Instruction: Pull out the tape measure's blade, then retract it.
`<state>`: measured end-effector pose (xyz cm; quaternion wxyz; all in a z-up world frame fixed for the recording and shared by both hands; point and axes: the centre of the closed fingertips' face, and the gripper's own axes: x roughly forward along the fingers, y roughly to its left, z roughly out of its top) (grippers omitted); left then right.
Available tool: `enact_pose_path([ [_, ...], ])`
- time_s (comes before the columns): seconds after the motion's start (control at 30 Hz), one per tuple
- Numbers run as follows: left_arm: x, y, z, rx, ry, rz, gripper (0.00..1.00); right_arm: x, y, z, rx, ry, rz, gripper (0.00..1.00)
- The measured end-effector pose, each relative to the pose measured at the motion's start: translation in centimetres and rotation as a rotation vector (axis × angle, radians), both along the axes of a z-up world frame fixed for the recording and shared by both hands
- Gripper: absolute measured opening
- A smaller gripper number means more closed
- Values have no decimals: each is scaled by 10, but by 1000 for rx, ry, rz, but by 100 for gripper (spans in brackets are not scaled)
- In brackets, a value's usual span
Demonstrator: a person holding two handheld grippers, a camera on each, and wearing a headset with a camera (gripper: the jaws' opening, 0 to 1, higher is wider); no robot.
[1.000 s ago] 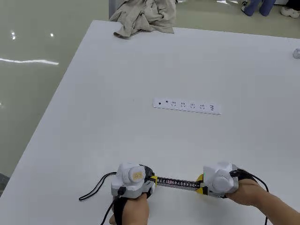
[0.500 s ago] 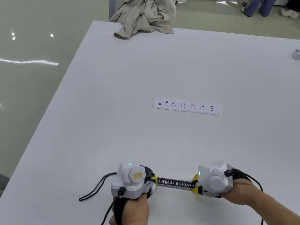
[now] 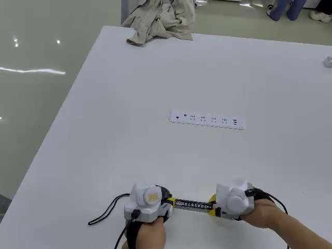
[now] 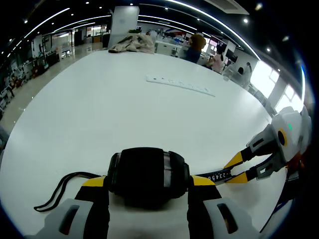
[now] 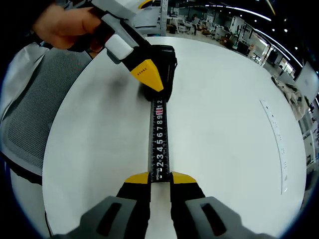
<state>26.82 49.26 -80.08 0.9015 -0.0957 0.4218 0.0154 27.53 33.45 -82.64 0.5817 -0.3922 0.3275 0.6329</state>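
Note:
The black tape measure case (image 4: 148,174) rests on the white table, clamped between the yellow-tipped jaws of my left gripper (image 4: 149,181); the same case (image 5: 162,62) sits at the far end of the blade. A short length of numbered blade (image 5: 159,142) runs from the case to my right gripper (image 5: 159,178), which is shut on the blade's end. In the head view the left gripper (image 3: 167,204) and right gripper (image 3: 211,207) face each other near the table's front edge, with the blade (image 3: 191,205) between them. A black wrist cord (image 3: 106,210) trails left from the case.
A white power strip (image 3: 206,119) lies mid-table, well beyond the grippers. A crumpled beige cloth (image 3: 158,19) sits at the table's far edge. The table's left edge (image 3: 57,129) drops to a shiny floor. An office chair (image 5: 45,99) stands beside the table.
My right gripper has moved left toward the left gripper, so the exposed blade is shorter. The left gripper and case have stayed put.

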Motion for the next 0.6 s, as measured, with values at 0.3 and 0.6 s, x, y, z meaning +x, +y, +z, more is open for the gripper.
enact_pose_path([
  [0.3, 0, 0, -1, -1, 2, -1, 61, -2, 9, 0, 12, 1, 2, 14],
  [0.6, 0, 0, -1, 1, 9, -3, 61, -4, 19, 1, 29, -14, 3, 14],
])
